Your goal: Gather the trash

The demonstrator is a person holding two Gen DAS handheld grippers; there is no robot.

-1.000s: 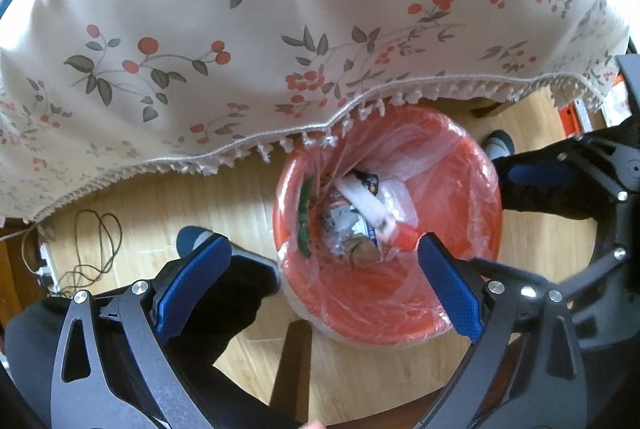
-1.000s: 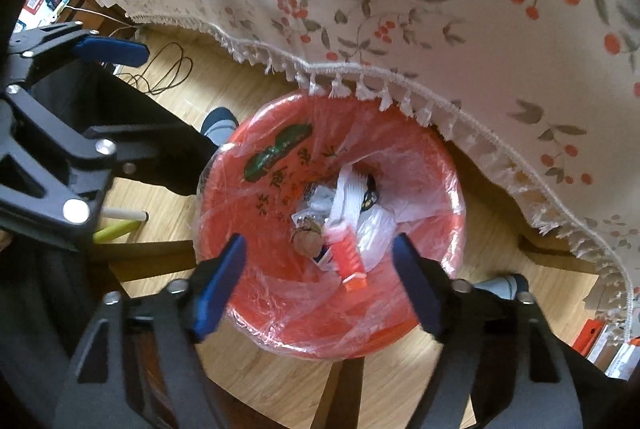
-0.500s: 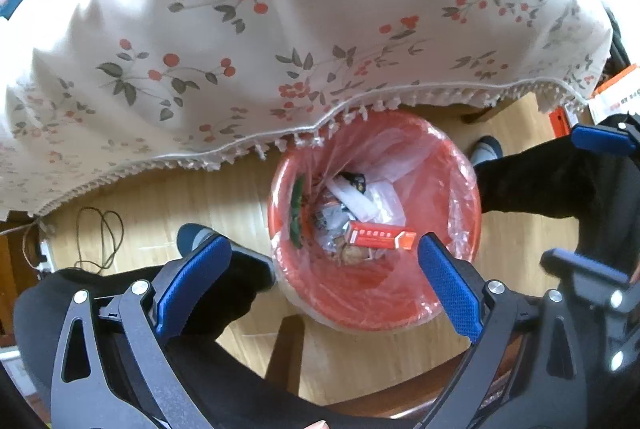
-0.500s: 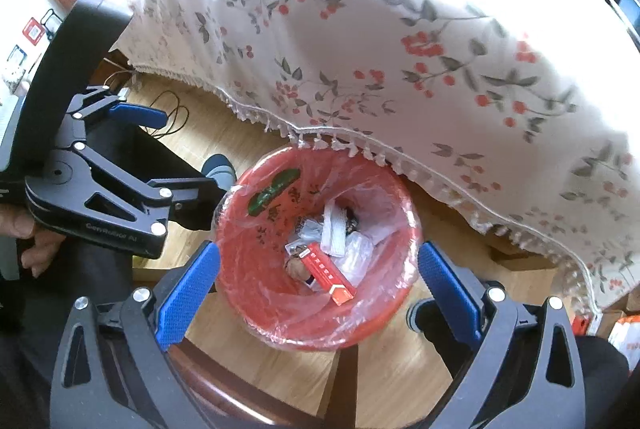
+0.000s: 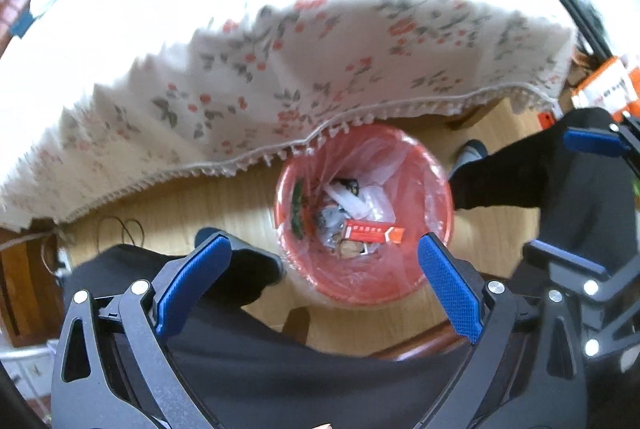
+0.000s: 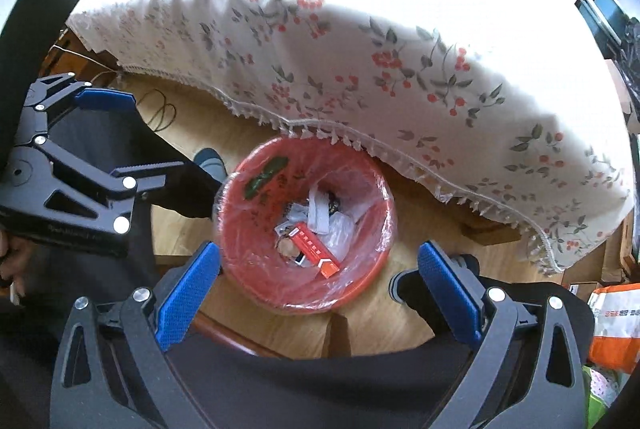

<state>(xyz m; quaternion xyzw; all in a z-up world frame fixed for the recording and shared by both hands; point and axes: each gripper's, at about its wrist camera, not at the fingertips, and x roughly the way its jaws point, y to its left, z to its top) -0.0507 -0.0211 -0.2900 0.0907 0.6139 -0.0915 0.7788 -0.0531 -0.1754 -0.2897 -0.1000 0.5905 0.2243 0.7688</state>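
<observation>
A: Where is the trash seen?

B: A red carton (image 6: 316,251) is seen lying on crumpled wrappers inside the red bin (image 6: 240,229), which stands on the floor at the table's fringed edge (image 6: 328,139).

A: And the tools?

B: The right tool (image 6: 318,289) and the left tool (image 5: 326,283) are both held spread wide above the bin, with nothing between the jaws.

A: How would the carton handle?

B: It is judged light and easily crushed; it would best be taken across its narrow sides, mid-length.
</observation>
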